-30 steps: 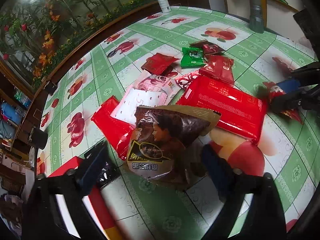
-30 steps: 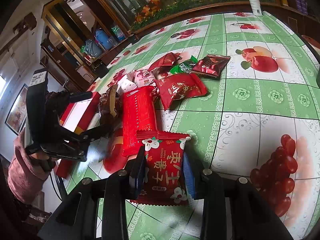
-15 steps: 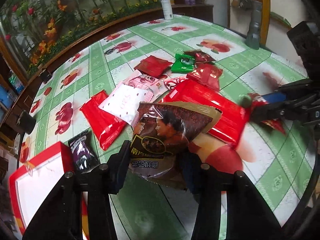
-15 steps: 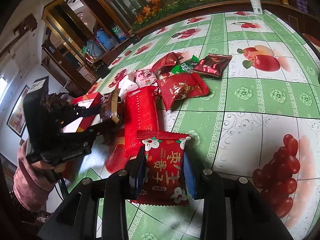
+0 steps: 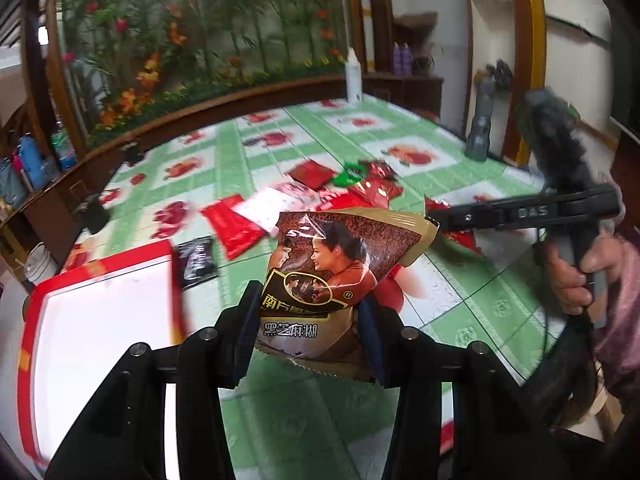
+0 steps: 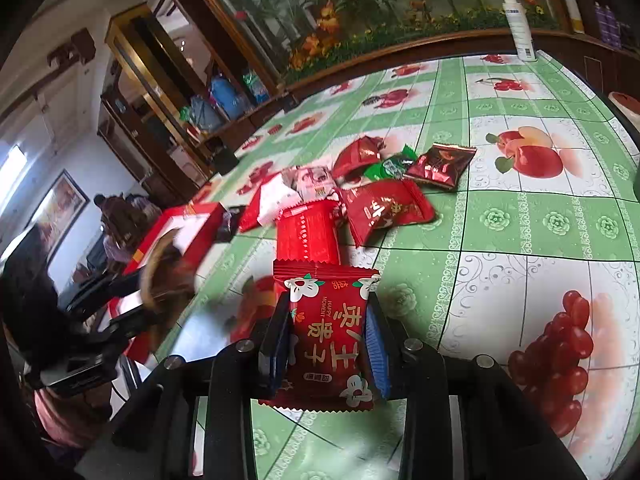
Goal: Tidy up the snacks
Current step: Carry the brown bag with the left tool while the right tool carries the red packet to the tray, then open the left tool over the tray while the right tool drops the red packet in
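My left gripper (image 5: pixel 310 320) is shut on a brown and gold sesame-paste packet (image 5: pixel 336 260), held up off the table beside the red-rimmed box (image 5: pixel 100 308) with a white inside. In the right wrist view that packet (image 6: pixel 166 280) is a blur near the box (image 6: pixel 188 224). My right gripper (image 6: pixel 330 332) is shut on a red snack packet (image 6: pixel 330 332) with white flowers, low over the tablecloth. Loose snacks lie in a heap mid-table: a long red pack (image 6: pixel 306 236), a red pouch (image 6: pixel 386 208), a green packet (image 6: pixel 390 166), a dark red packet (image 6: pixel 442 164).
The table has a green and white fruit-print cloth (image 6: pixel 520 220). A white spray bottle (image 6: pixel 518 24) stands at its far edge and a grey bottle (image 5: pixel 482 128) at the right edge. A small black packet (image 5: pixel 196 260) lies by the box. Shelves and a flower mural ring the room.
My left gripper closed on the sesame packet, lifted it off the table and carried it toward the red box. My right gripper kept still with its red packet.
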`<action>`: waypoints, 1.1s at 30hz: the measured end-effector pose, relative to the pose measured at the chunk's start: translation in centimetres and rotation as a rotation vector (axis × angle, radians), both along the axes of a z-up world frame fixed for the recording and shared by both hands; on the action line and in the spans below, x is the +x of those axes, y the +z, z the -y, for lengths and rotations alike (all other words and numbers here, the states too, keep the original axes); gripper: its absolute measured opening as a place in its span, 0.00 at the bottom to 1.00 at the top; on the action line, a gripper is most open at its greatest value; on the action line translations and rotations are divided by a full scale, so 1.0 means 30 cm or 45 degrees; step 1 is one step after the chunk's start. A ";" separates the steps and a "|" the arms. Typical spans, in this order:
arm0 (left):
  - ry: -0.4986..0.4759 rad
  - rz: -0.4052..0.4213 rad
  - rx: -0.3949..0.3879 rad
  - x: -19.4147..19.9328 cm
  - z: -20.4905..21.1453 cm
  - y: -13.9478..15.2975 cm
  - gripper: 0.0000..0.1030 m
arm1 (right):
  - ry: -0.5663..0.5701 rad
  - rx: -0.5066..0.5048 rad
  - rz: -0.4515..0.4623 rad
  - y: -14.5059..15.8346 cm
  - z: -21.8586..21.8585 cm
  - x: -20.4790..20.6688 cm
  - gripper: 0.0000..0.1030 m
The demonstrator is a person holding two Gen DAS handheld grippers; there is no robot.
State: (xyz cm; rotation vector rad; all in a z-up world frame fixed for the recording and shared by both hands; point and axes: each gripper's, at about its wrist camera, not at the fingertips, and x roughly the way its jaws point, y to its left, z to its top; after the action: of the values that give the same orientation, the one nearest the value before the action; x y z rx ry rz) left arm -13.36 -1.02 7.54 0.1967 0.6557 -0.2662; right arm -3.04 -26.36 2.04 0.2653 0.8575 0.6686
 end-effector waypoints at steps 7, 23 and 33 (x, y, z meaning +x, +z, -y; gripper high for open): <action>0.220 0.097 -0.076 -0.100 -0.210 0.080 0.43 | -0.040 0.110 0.022 0.018 -0.021 -0.038 0.34; 0.674 0.020 -0.153 -0.142 -0.652 -0.007 0.43 | 0.326 0.338 -0.071 0.079 -0.634 -0.048 0.33; 0.748 -0.061 -0.172 -0.137 -0.748 -0.095 0.44 | 0.464 0.357 -0.137 0.054 -0.939 -0.063 0.33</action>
State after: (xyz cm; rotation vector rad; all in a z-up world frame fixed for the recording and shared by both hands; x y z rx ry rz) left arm -17.47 21.42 4.70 -0.1357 0.7119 0.2504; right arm -4.92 1.81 3.66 0.4044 0.9238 1.1267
